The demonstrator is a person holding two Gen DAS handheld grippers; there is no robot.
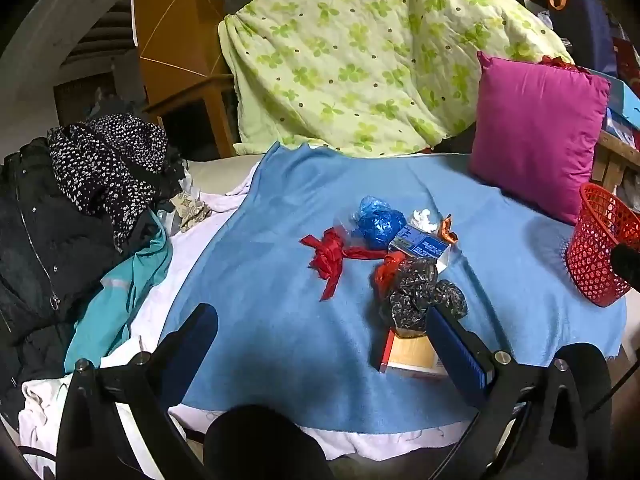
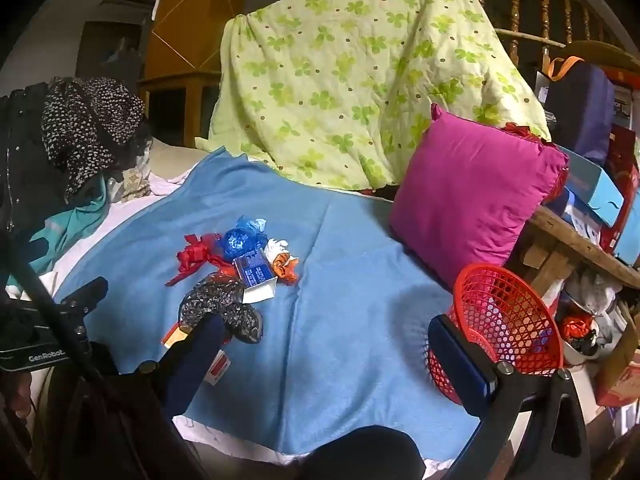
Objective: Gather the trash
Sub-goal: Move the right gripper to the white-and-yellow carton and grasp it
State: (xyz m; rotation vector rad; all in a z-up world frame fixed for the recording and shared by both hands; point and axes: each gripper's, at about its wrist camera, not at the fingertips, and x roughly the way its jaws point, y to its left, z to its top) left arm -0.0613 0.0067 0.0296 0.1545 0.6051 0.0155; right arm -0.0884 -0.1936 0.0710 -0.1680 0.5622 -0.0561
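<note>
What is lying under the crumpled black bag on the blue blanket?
Under the black bag a flat box sticks out, tan with a red edge. Its far part is covered by the bag, so its full shape stays hidden.

- You've got one red mesh basket [image 2: 502, 320].
- One magenta pillow [image 2: 474, 196], one blue blanket [image 2: 340, 320], one green clover quilt [image 2: 360, 80].
- Crumpled bags: one red [image 1: 332, 256], one blue [image 1: 378, 222], one black patterned [image 1: 416, 292].
- Two small cartons: one blue-white [image 1: 420, 246], one red-tan [image 1: 412, 354].
- One white tissue wad [image 1: 424, 216], one orange wrapper [image 2: 286, 268].
</note>
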